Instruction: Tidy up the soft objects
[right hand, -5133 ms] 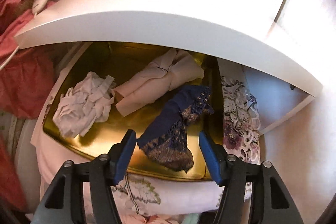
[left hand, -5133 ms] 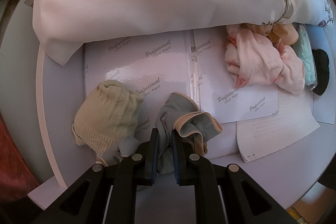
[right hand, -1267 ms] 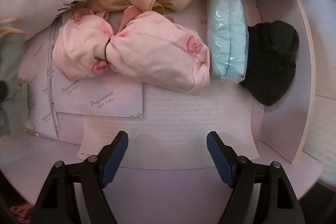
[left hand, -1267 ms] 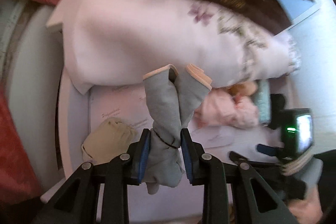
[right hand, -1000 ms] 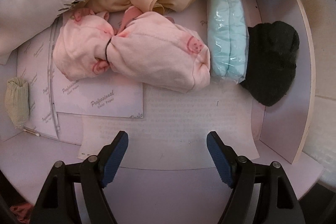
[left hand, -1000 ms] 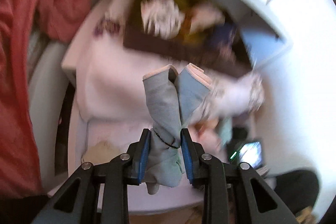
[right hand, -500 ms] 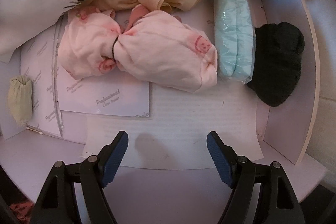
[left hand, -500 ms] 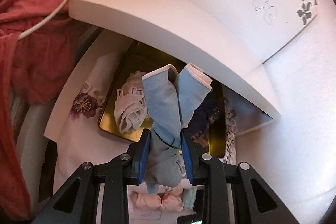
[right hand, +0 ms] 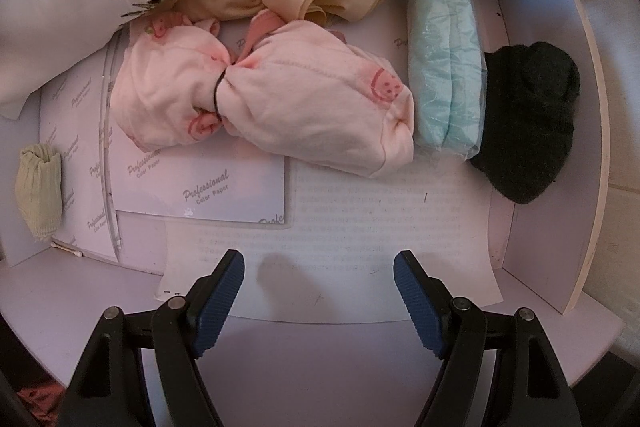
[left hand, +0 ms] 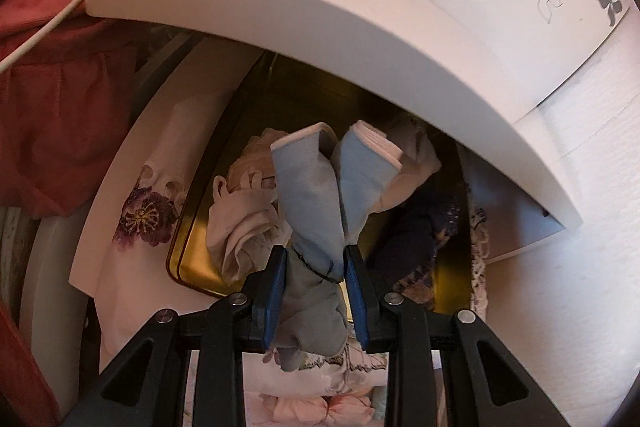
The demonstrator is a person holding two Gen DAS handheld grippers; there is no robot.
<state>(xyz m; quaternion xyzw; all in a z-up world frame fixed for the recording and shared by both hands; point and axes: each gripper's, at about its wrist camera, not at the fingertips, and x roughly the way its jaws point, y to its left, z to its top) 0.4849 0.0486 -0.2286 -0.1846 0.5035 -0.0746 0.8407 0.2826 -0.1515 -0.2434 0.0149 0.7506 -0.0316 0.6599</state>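
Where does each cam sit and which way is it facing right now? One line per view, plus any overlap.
Left wrist: on the left gripper, angled down at the gold tray under a white shelf; its own fingers clamp a tied blue-grey cloth bundle.
Right wrist: on the right gripper, facing straight down into a white compartment at the pink bundle; its own open fingers show, nothing between them.
Shared: the pink bundle, glimpsed at the left view's bottom edge.

This is a home. A white shelf holds rolled socks and undies, and a red dress hangs beside the shelf.
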